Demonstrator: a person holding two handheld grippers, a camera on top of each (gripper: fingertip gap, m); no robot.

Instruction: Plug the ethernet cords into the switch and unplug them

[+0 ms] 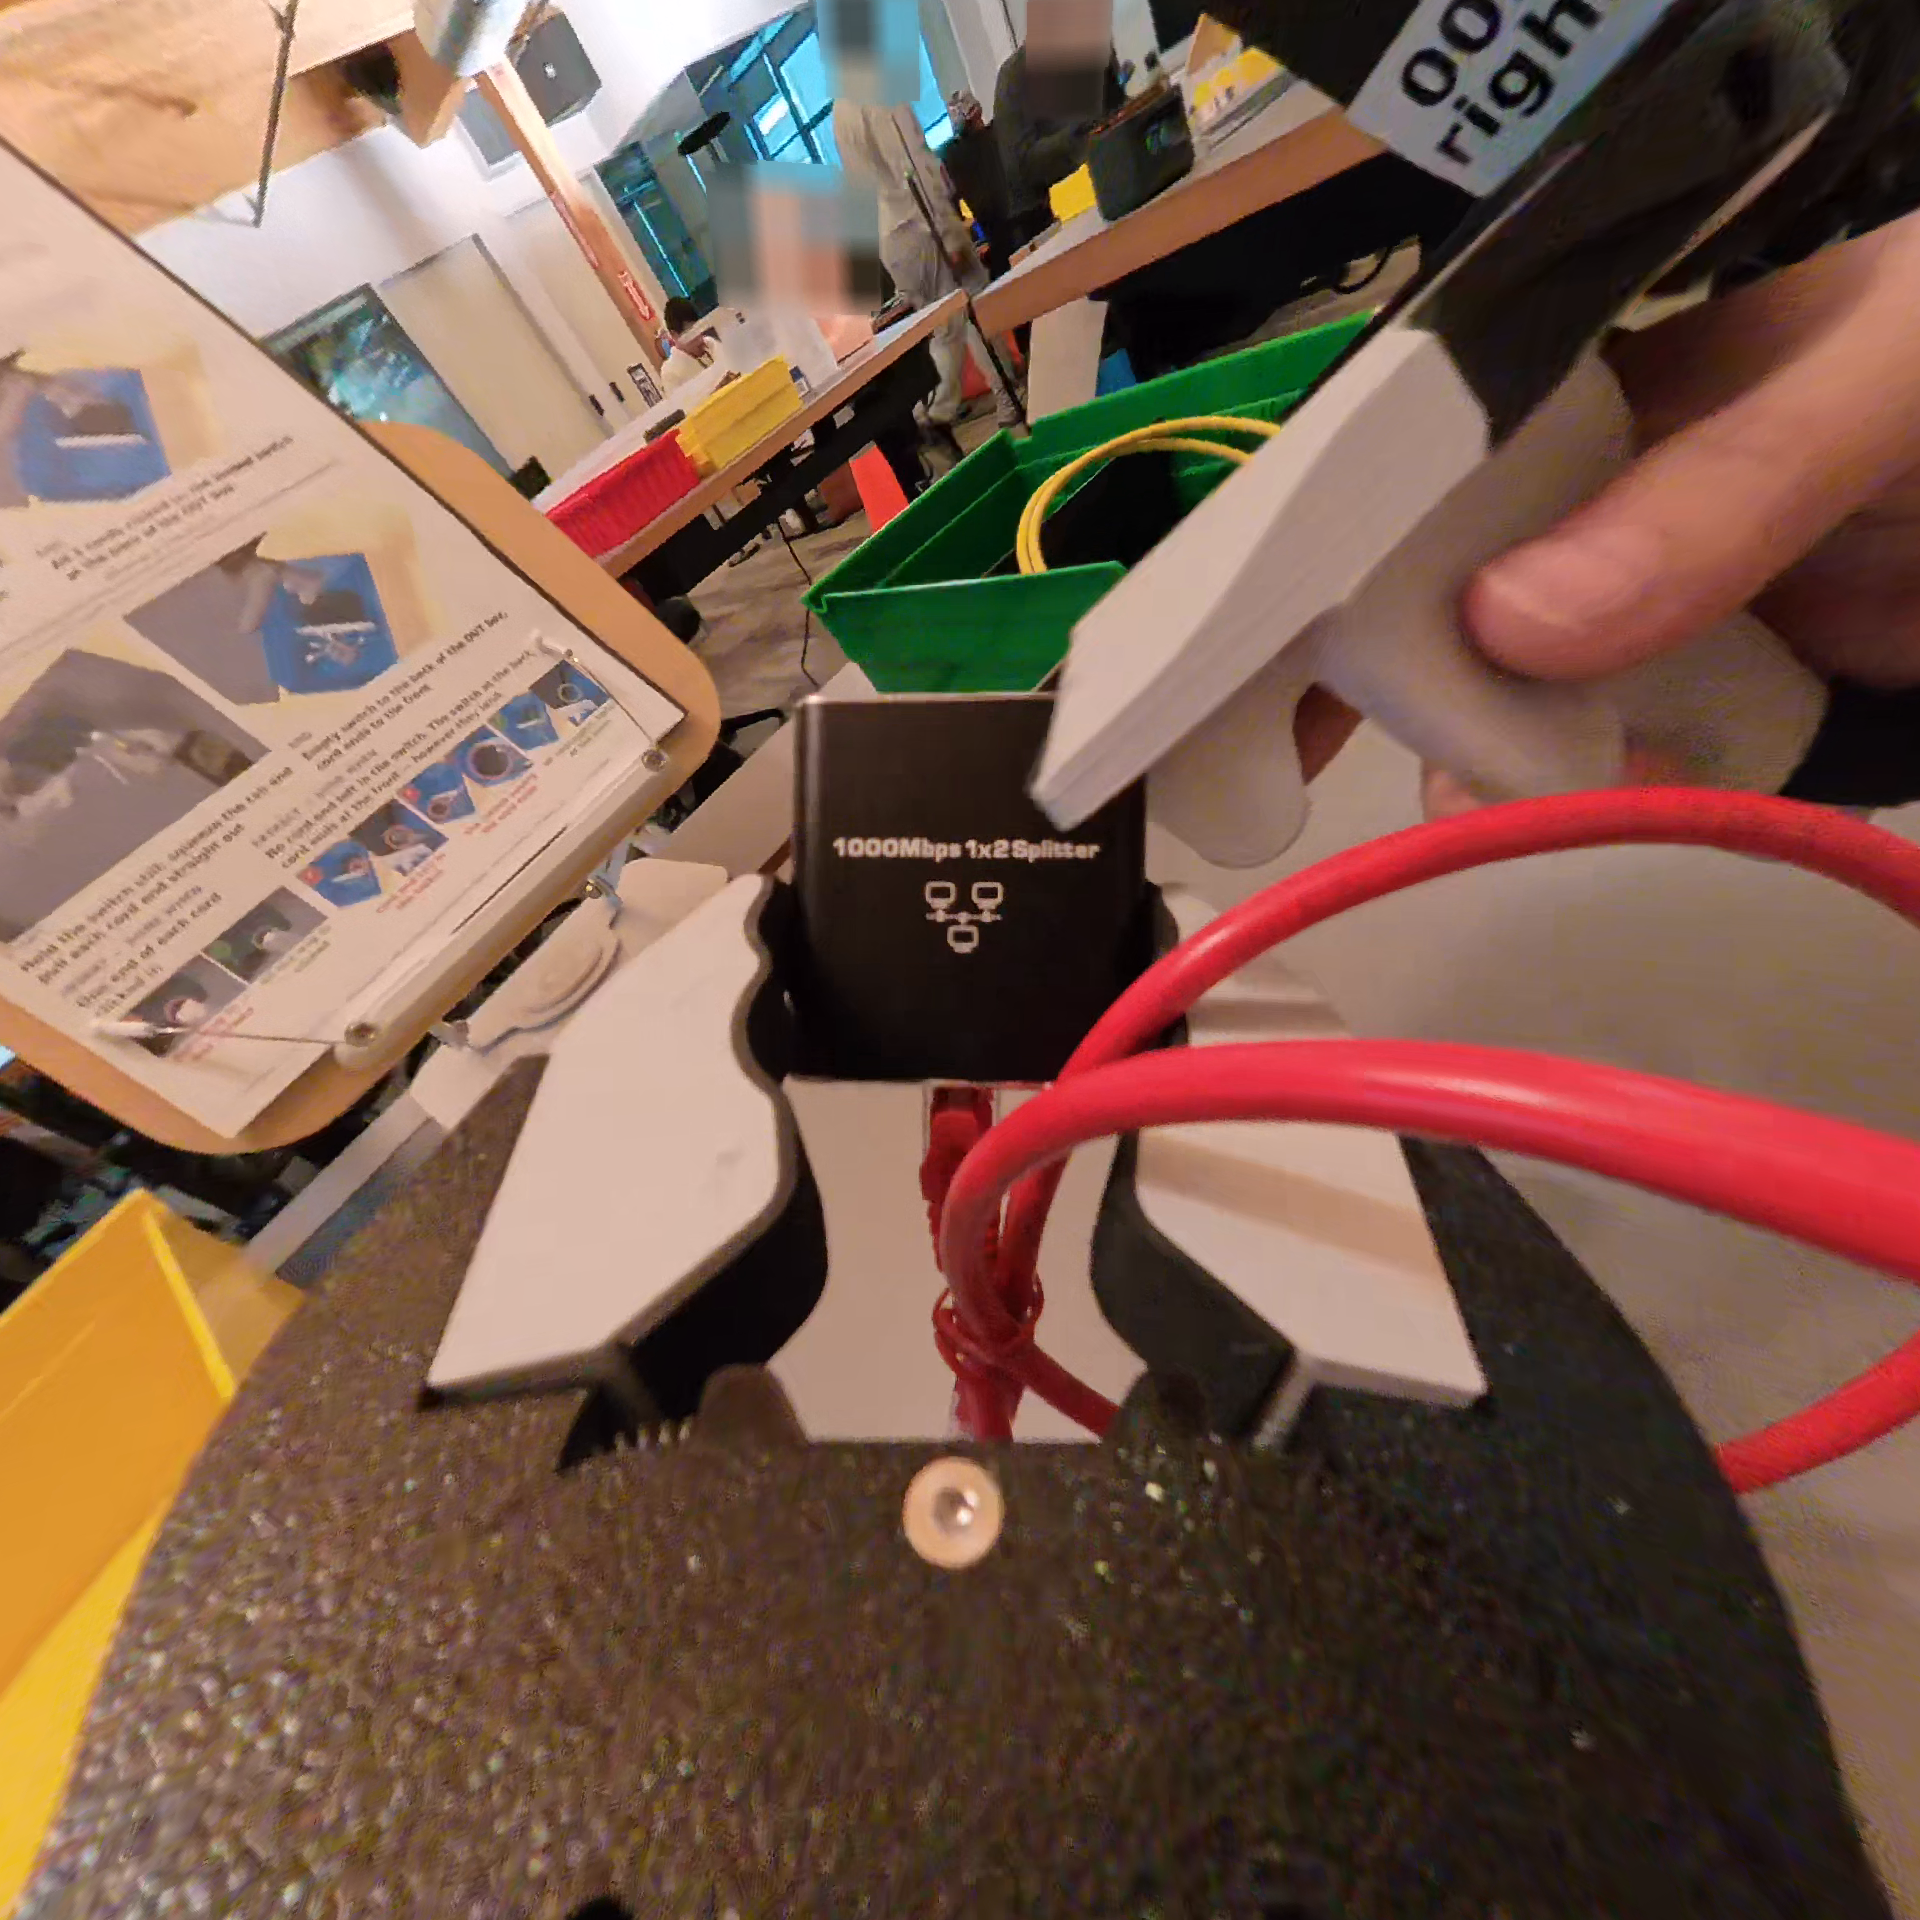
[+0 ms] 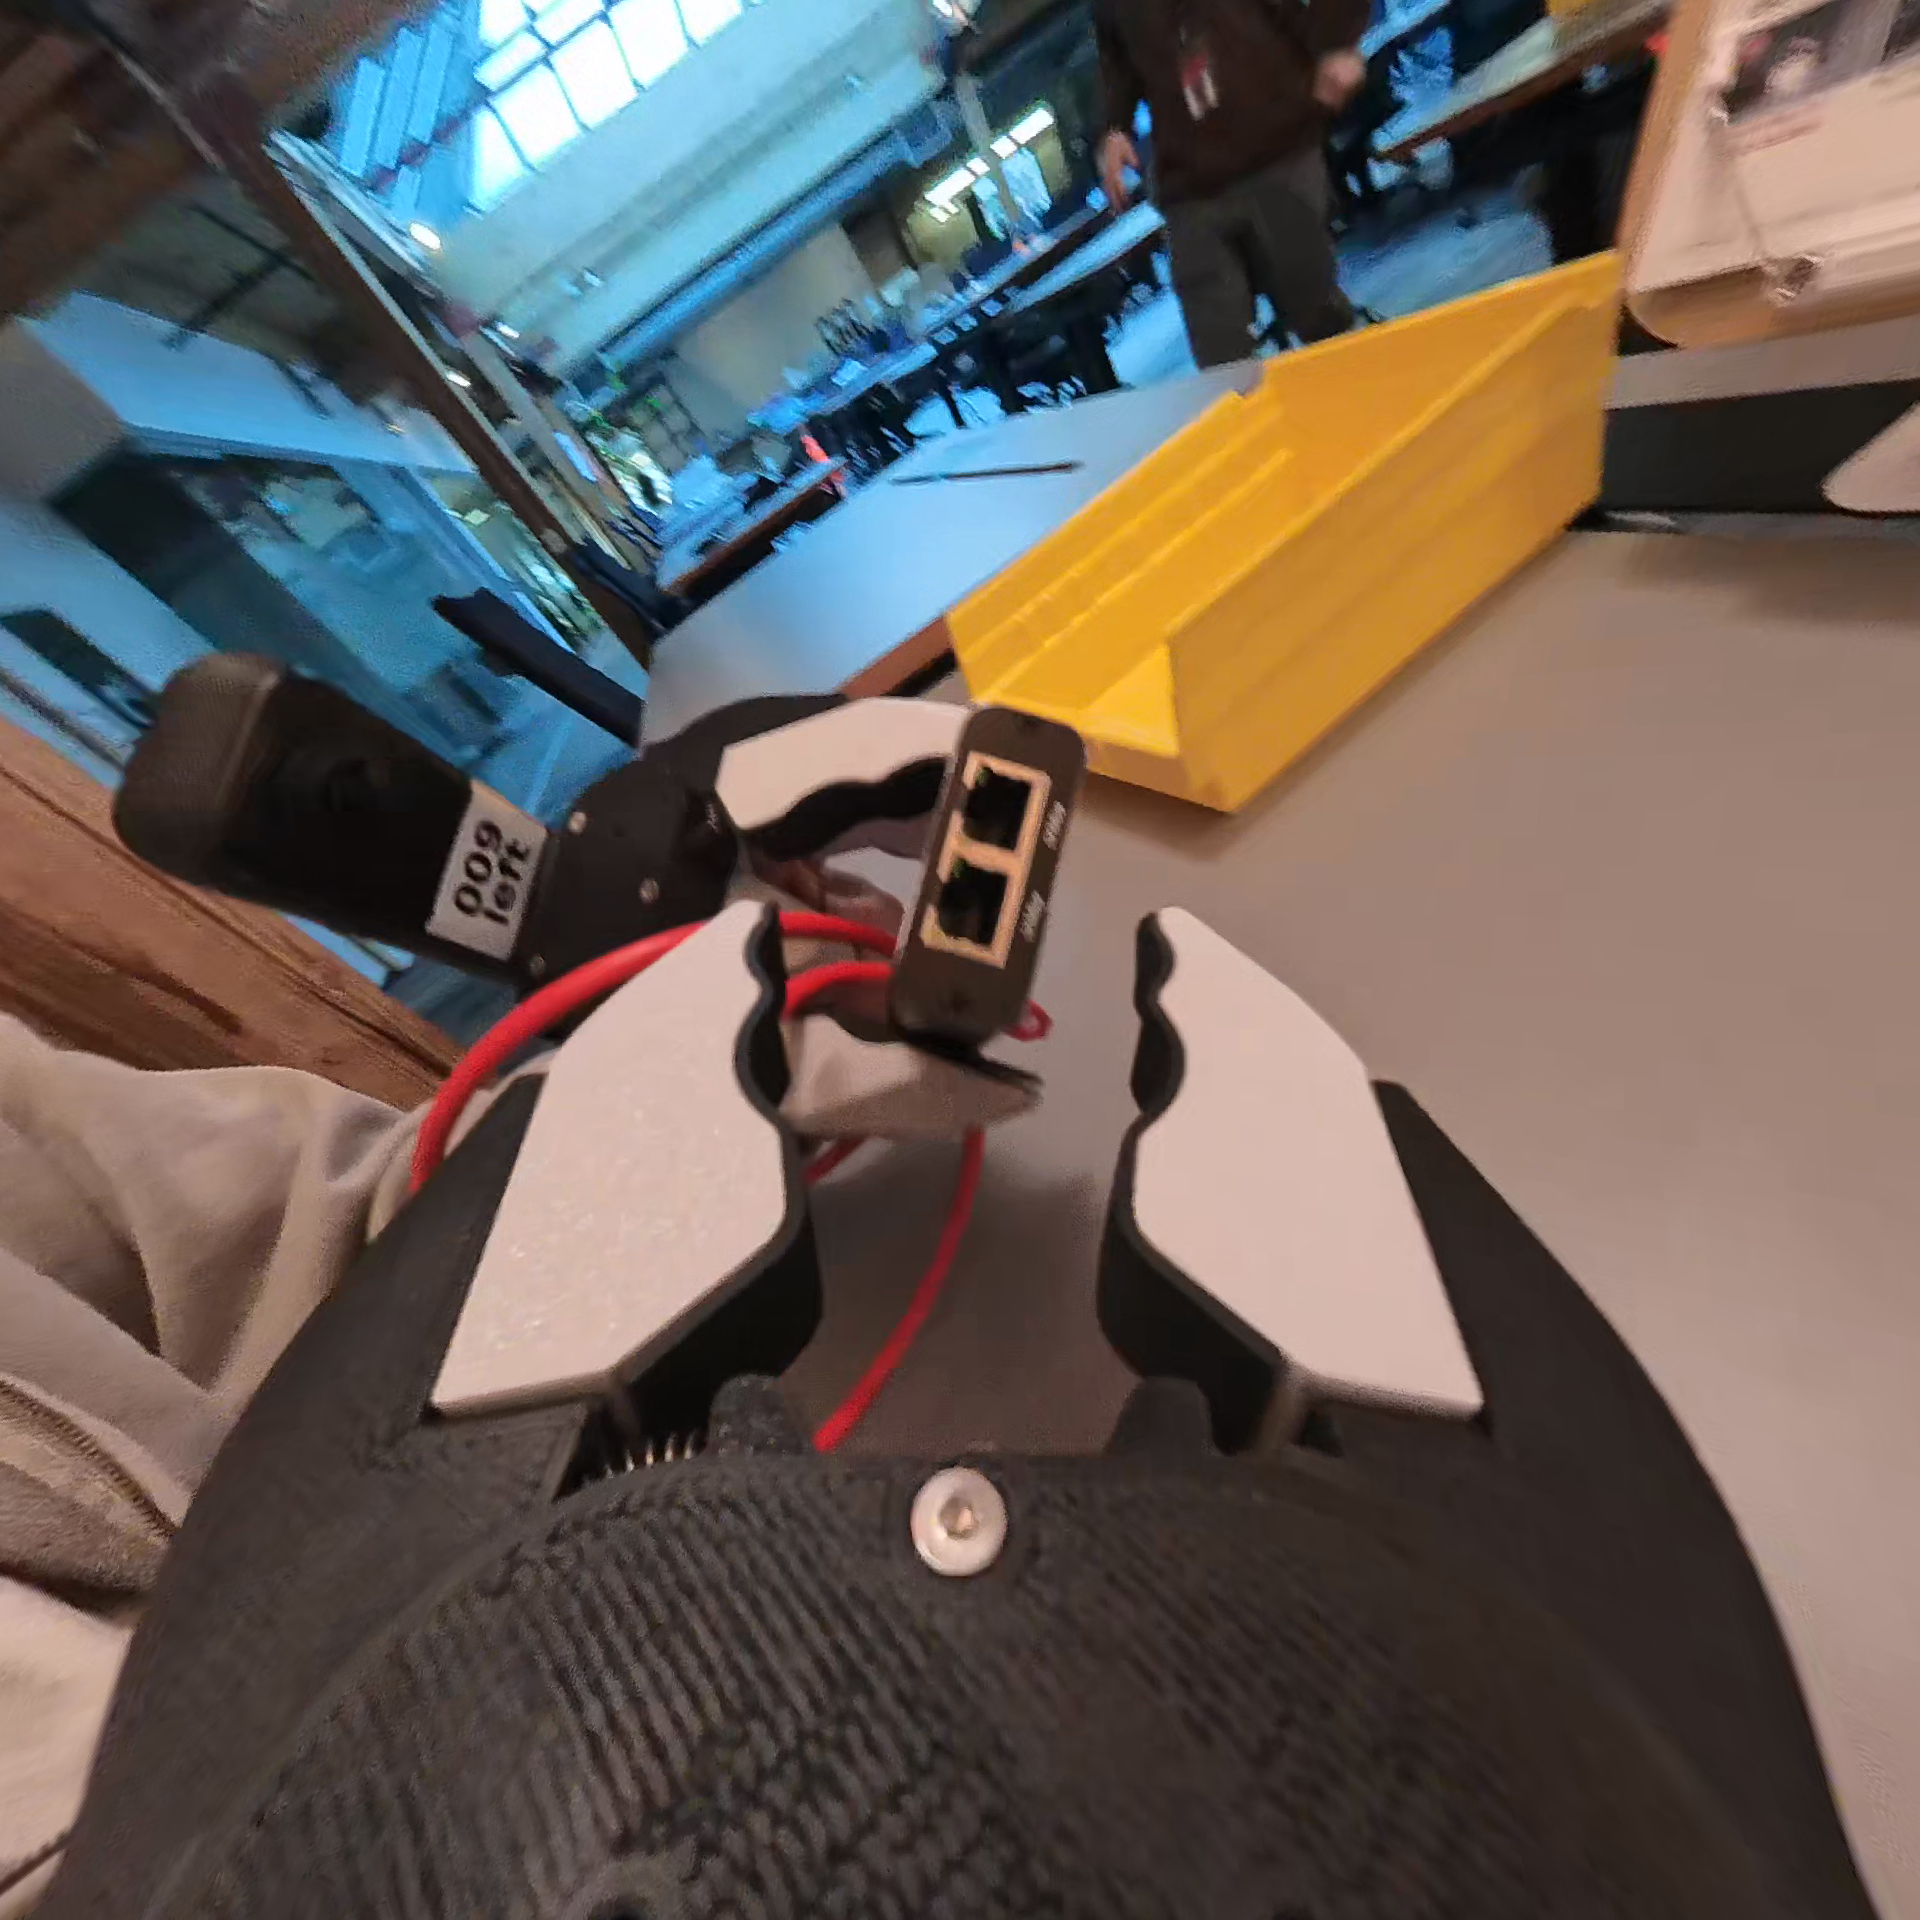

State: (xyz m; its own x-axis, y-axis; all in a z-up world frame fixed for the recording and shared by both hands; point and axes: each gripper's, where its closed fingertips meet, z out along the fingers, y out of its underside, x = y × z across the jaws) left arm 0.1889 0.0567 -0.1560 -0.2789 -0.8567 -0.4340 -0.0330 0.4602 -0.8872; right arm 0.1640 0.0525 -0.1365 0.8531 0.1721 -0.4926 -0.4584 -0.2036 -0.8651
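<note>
My left gripper (image 1: pixel 961 935) is shut on the black switch (image 1: pixel 966 831) and holds it above the table. A red ethernet cord (image 1: pixel 1455 1091) runs into the switch's near end and loops off to the right. In the right wrist view the switch (image 2: pixel 987 862) shows two empty ports facing my right gripper (image 2: pixel 956 997), which is open and empty just in front of them. The red cord (image 2: pixel 904 1320) hangs behind and below the switch. One finger (image 1: pixel 1247 582) of the right gripper reaches over the switch's far right corner.
A green bin (image 1: pixel 935 623) holding a yellow cable (image 1: pixel 1091 468) stands behind the switch. A yellow bin (image 2: pixel 1351 540) sits on the grey table (image 2: pixel 1558 935). An instruction board (image 1: pixel 312 675) leans at the left. People stand by tables farther off.
</note>
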